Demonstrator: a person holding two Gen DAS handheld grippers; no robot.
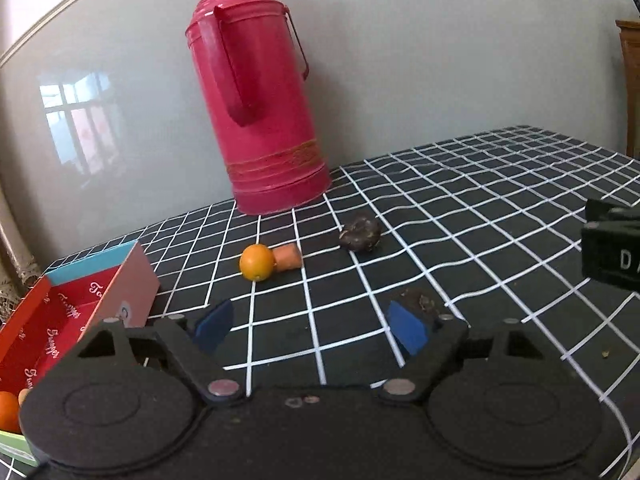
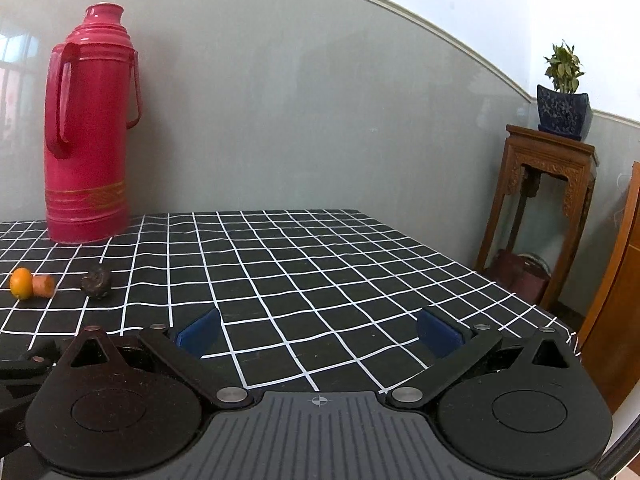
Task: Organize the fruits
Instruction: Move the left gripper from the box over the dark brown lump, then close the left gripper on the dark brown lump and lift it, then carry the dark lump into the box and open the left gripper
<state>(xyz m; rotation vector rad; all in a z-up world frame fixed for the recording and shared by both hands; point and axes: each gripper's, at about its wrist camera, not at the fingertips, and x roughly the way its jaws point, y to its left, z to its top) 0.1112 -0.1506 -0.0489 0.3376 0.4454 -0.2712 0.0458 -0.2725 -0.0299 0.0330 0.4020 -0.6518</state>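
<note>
On the black tablecloth with a white grid (image 1: 460, 216) lie 3 small items: a round orange-yellow fruit (image 1: 257, 262), glossy and smooth, a short stub of carrot (image 1: 287, 257) touching it on its 3 o'clock side, and a dark, wrinkled brown lump (image 1: 360, 233) a little apart at about 2 o'clock from them. All 3 sit just in front of a tall red thermos flask (image 1: 256, 96) that stands by the grey wall. At 8 o'clock in the left wrist view an open red box (image 1: 60, 320) with printed lettering holds another orange fruit (image 1: 9, 412) in its near corner. The left gripper (image 1: 310, 328) hangs low over the cloth, tilted down toward the fruit, its blue pads spread with nothing between them. The right gripper (image 2: 318, 332) hovers over bare cloth, likewise spread wide and empty, the 3 items far off at its 9 o'clock.
</note>
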